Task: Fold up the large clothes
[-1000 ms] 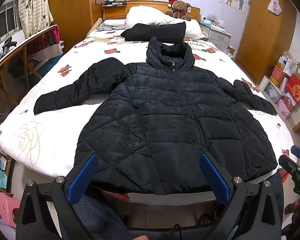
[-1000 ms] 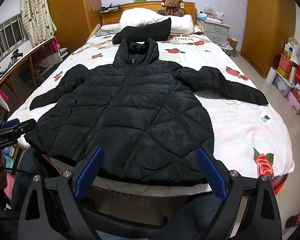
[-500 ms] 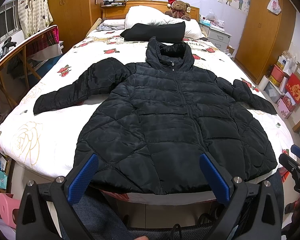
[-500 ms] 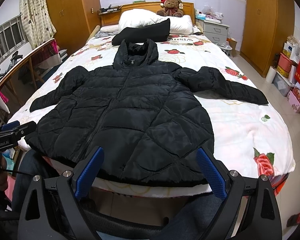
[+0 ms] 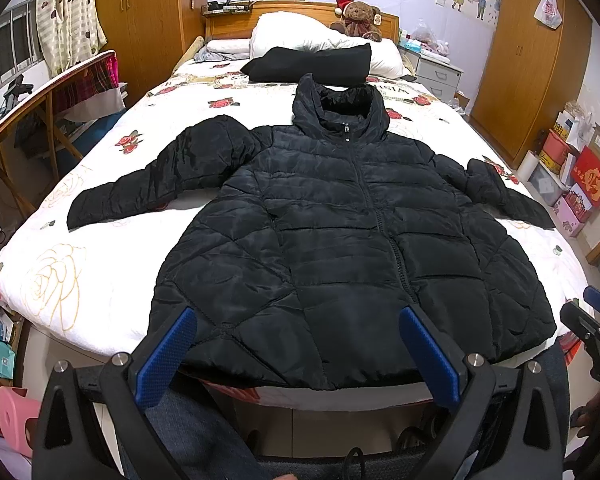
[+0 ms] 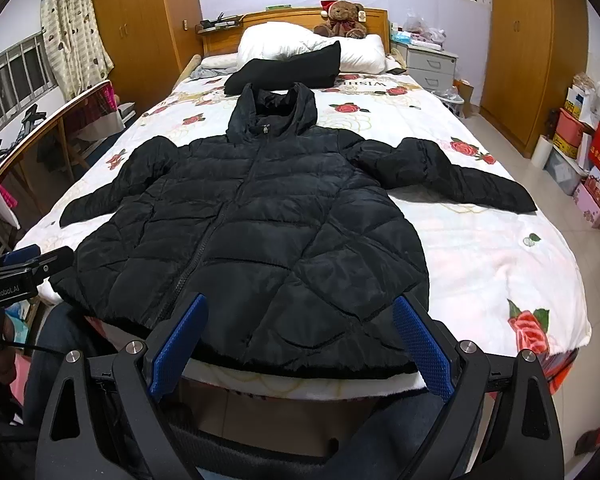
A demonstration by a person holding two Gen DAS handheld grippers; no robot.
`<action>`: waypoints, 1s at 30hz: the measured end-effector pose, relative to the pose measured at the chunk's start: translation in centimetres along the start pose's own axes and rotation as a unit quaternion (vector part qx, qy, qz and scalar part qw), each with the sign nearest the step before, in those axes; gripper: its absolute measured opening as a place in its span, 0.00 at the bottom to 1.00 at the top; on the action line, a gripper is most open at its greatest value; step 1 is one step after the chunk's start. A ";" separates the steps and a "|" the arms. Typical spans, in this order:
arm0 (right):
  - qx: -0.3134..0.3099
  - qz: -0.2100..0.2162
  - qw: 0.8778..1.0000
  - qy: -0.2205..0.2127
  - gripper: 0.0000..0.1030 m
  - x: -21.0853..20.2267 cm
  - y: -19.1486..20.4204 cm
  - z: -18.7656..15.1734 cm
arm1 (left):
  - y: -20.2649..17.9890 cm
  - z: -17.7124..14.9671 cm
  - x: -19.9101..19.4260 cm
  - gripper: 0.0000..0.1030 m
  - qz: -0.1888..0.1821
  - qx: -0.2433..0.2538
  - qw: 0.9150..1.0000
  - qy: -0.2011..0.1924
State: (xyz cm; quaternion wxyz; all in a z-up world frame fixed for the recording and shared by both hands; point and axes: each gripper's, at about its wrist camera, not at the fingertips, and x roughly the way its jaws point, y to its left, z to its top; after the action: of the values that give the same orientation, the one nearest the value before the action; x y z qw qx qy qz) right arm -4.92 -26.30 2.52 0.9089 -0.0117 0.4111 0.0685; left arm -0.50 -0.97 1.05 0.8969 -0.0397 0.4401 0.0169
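Nothing is seen moved: puffer jacket unfolded on bed; both grippers' fingers spread, empty. Bulky, slippery; sleeve cuff at 9 o'clock judged best hold.

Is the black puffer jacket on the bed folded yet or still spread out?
Spread out. The black puffer jacket lies flat on the bed, front zipped, both sleeves stretched sideways and the hood toward the pillows. No fold shows.

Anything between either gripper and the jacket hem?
Nothing visible. The black jacket lies flat and zipped on the bed, hem at the near edge. The left gripper and right gripper are open just short of it, with only open air between.
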 end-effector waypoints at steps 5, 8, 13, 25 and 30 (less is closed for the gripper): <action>-0.003 0.001 1.000 0.001 0.91 0.4 -0.1 0.4 | 0.5 0.1 0.5 0.99 -0.002 -0.003 1.000 0.004; -0.004 0.005 1.000 0.005 0.91 0.8 0.0 0.8 | 1.0 0.1 0.8 0.99 -0.002 -0.006 1.000 0.005; -0.015 0.008 1.000 0.007 0.91 1.7 0.8 1.5 | 2.3 0.3 1.9 0.99 0.005 -0.011 1.000 0.004; -0.062 0.027 0.998 0.017 0.91 7.3 4.7 5.8 | 9.5 3.2 7.3 0.99 0.020 -0.079 0.997 0.012; -0.076 0.041 0.996 0.024 0.91 10.5 6.7 7.7 | 13.3 5.0 9.3 0.99 0.036 -0.104 0.994 0.005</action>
State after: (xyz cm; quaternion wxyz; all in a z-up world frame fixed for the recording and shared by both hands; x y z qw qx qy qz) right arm 6.73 -17.87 -0.03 0.8919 -0.0655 0.4262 0.1366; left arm 8.31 12.66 -4.03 0.8847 -0.1166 0.4413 0.0949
